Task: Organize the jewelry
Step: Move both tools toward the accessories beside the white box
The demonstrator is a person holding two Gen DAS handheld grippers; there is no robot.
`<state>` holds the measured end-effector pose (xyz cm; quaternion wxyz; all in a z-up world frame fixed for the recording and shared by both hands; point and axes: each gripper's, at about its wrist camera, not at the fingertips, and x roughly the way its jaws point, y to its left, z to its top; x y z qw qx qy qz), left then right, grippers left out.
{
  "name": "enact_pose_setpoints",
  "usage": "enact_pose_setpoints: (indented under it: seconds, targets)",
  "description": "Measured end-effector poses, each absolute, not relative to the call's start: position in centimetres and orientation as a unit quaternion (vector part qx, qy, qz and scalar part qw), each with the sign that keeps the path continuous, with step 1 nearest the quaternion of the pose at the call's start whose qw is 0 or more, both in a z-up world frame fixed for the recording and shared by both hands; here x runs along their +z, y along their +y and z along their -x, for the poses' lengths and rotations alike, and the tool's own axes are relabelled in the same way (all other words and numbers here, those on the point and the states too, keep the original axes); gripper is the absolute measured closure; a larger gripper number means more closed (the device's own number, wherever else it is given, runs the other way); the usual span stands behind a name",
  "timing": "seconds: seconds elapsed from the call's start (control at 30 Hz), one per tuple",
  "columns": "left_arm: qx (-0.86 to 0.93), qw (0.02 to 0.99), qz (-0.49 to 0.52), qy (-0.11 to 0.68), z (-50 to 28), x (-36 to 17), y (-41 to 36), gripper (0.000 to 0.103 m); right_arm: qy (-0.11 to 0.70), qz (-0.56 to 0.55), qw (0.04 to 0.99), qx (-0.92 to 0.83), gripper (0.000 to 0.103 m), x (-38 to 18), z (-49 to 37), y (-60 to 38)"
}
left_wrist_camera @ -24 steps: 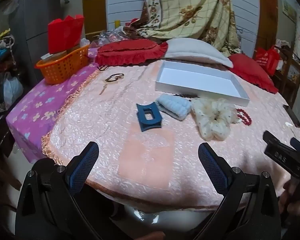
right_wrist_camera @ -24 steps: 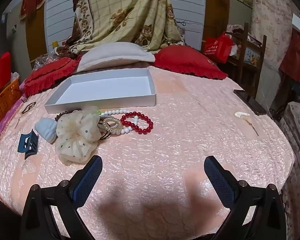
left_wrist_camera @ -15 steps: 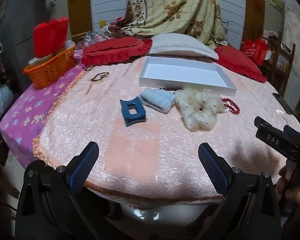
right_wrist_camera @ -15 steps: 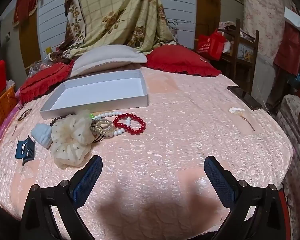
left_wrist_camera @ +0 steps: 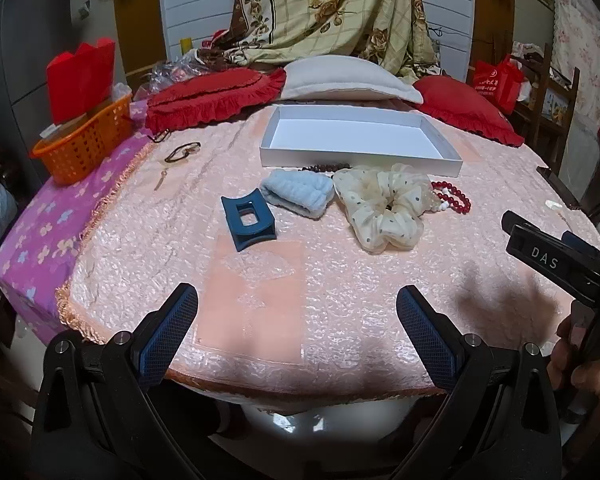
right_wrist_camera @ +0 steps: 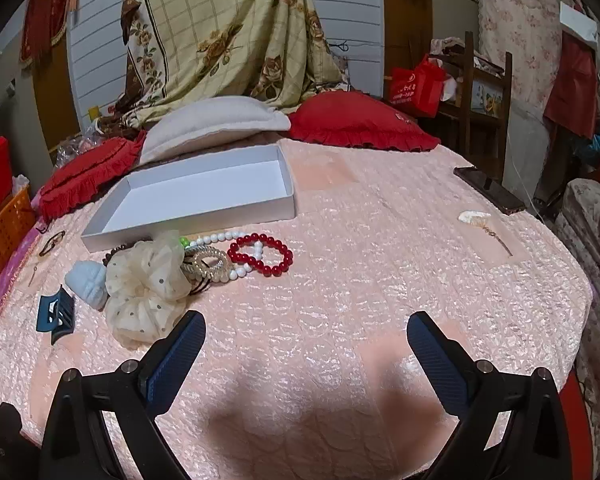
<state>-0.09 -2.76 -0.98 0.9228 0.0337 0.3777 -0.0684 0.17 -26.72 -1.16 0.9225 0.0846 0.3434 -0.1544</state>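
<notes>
Both claws hang wide open and empty over the near edge of the pink bedspread (right_wrist_camera: pixel 340 320): the left claw (left_wrist_camera: pixel 296 312) and the right claw (right_wrist_camera: pixel 306 336). The white tray (right_wrist_camera: pixel 196 216) sits empty further back. Just before it lie a red bead bracelet (right_wrist_camera: pixel 278 266), a cream scrunchie (left_wrist_camera: pixel 384 208), a pale blue band (left_wrist_camera: pixel 298 192) and a dark blue hair clip (left_wrist_camera: pixel 247 222).

Rm w/ white panelled wall (right_wrist_camera: pixel 340 12) behind; floral cloth (right_wrist_camera: pixel 228 36) draped over it. Brown door (right_wrist_camera: pixel 404 8) to right, wooden chair (right_wrist_camera: pixel 484 92) nr red bag (right_wrist_camera: pixel 416 84). Pink quilt (right_wrist_camera: pixel 340 300) covers bed; red cushions (right_wrist_camera: pixel 360 120) & white pillow (right_wrist_camera: pixel 216 120) at far edge.
</notes>
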Motion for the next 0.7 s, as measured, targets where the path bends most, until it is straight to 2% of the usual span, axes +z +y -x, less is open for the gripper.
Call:
enact_pose_setpoints:
  seconds: [0.2,0.63,0.67,0.7]
  targets:
    - [-0.071,0.918,-0.028,0.388,-0.3,-1.3,-2.9,0.003,0.338,-0.075,0.926,-0.148,0.010,-1.1,0.1,-26.6]
    - [-0.070,0.920,-0.031,0.384,-0.7,-1.4,-3.4,0.003,0.329,-0.117,0.932,-0.095,0.013,-2.4,0.0,-26.8]
    - [-0.062,0.920,-0.029,0.386,-1.0,-1.6,-3.2,0.003,0.331,-0.118,0.932,-0.088,0.016,-2.5,0.0,-26.7]
    - [-0.056,0.920,-0.026,0.387,-1.2,-1.7,-3.0,0.003,0.336,-0.116,0.931,-0.078,0.024,-2.7,-0.1,-26.5]
